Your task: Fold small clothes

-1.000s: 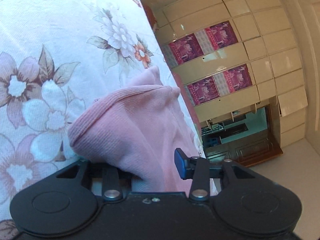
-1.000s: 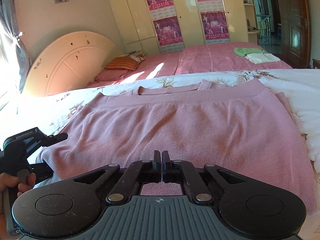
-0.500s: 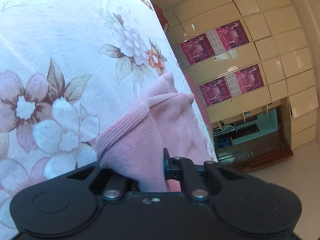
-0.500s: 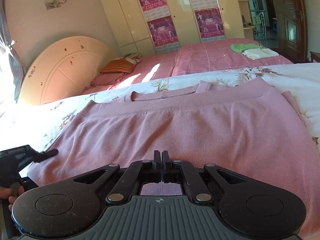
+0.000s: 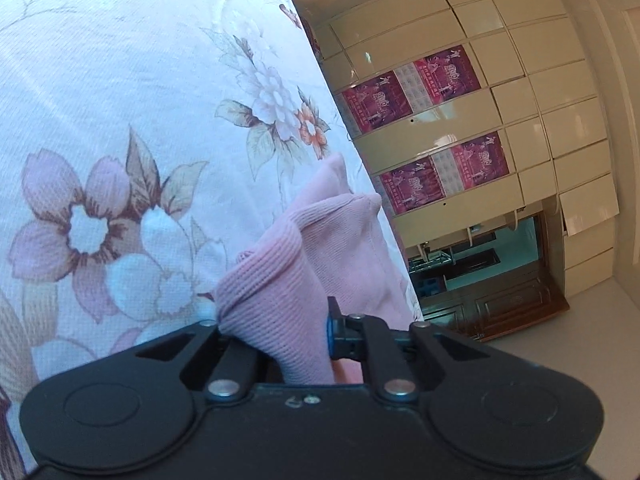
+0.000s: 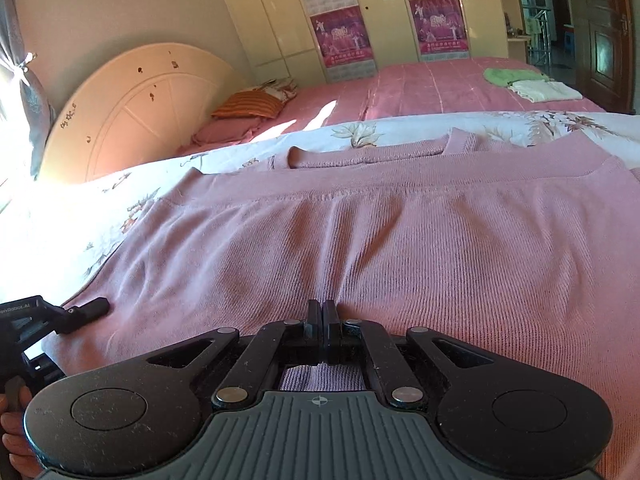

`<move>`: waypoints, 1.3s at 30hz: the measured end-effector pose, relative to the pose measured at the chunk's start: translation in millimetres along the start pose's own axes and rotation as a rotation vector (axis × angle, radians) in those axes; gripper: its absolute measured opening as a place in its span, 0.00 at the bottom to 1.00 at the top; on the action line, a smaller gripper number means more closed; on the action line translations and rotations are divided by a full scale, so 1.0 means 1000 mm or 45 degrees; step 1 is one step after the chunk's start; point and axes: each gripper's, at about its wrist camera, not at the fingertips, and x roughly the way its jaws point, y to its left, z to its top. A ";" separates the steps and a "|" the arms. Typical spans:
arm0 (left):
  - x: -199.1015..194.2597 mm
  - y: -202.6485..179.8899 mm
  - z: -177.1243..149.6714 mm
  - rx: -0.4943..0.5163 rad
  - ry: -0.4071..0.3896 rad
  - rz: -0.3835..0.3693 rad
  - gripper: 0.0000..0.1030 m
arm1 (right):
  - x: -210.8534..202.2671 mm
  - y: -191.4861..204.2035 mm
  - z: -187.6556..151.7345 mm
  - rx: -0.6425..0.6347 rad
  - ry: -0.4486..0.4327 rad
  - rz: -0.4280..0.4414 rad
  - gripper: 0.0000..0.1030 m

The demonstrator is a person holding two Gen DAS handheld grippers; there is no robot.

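A pink knit sweater (image 6: pixel 400 248) lies spread on the floral bedsheet (image 6: pixel 392 130), its collar at the far side. My left gripper (image 5: pixel 280 320) is shut on a bunched corner of the pink sweater (image 5: pixel 280 280), which bulges up between the fingers and hides the left one. That left gripper (image 6: pixel 80 312) also shows at the sweater's near left edge in the right wrist view, held by a hand (image 6: pixel 16 420). My right gripper (image 6: pixel 323 312) is shut with its pads together. Its tips sit low on the sweater's near part, where short creases run away from them. No fabric shows between them.
The floral sheet (image 5: pixel 120 120) stretches left of the held corner. Beyond lies a second bed with a pink cover (image 6: pixel 440 84), pillows (image 6: pixel 248 106) and folded green and white cloths (image 6: pixel 532 84). A cream headboard (image 6: pixel 140 108) and wardrobe doors (image 6: pixel 380 12) stand behind.
My left gripper's jaws closed on the sweater corner and bunched it up. My right gripper, shut all along, moved forward and lower over the sweater.
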 end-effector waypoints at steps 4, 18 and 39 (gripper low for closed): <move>0.002 -0.031 0.001 0.226 0.049 0.147 0.08 | 0.001 -0.001 -0.001 0.004 -0.010 -0.002 0.00; 0.049 -0.246 -0.148 0.952 0.382 -0.306 0.08 | -0.145 -0.152 -0.011 0.696 -0.389 -0.047 0.00; 0.069 -0.165 -0.130 0.884 0.457 0.045 0.62 | -0.157 -0.189 -0.019 0.636 -0.194 0.044 0.50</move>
